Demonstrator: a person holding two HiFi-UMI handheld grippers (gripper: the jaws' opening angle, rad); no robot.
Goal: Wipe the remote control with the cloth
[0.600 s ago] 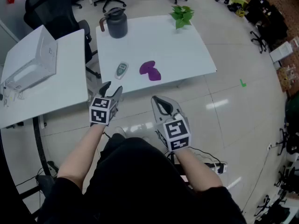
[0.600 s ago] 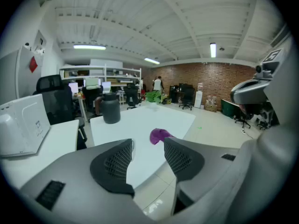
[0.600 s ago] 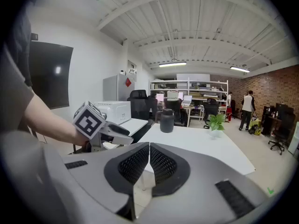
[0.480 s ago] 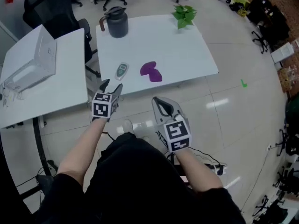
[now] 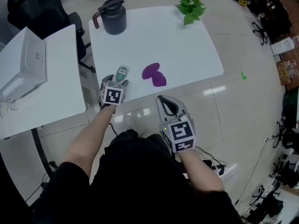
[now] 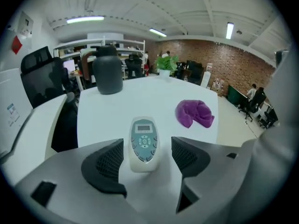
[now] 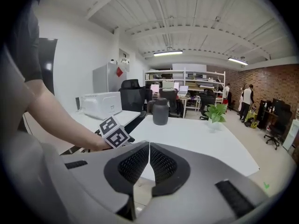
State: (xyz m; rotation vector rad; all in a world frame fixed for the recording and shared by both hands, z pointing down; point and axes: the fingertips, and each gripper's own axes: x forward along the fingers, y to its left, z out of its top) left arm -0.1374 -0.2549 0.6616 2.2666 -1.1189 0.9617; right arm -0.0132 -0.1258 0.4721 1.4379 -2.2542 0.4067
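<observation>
The remote point(image 5: 121, 72) lies flat on the white table point(image 5: 177, 45), near the front left corner, buttons up, its screen end pointing away from the person; the purple cloth point(image 5: 154, 74) lies crumpled just to its right, apart from it; neither is lifted.

The left gripper point(image 5: 117, 82) is at the table's front edge with its jaws spread wide, one on each side of the remote's near end; in the left gripper view the remote point(image 6: 144, 141) sits between the dark ribbed pads point(image 6: 110, 160) with a gap of bare table on both sides, so nothing is grasped; the cloth point(image 6: 195, 113) shows further off to the right.

The right gripper point(image 5: 164, 105) is held short of the table, over the floor and close to the person's body; in the right gripper view its jaws are clenched together with nothing between them, and the left gripper's marker cube point(image 7: 113, 132) shows ahead on the left, at the end of a bare forearm point(image 7: 56, 120).

At the table's far side stand a dark jug point(image 5: 111, 17) near the left corner and a green plant point(image 5: 190, 8) near the right corner, well apart from the remote and cloth; a white box point(image 5: 21, 64) sits on the side table point(image 5: 56, 92) to the left.
</observation>
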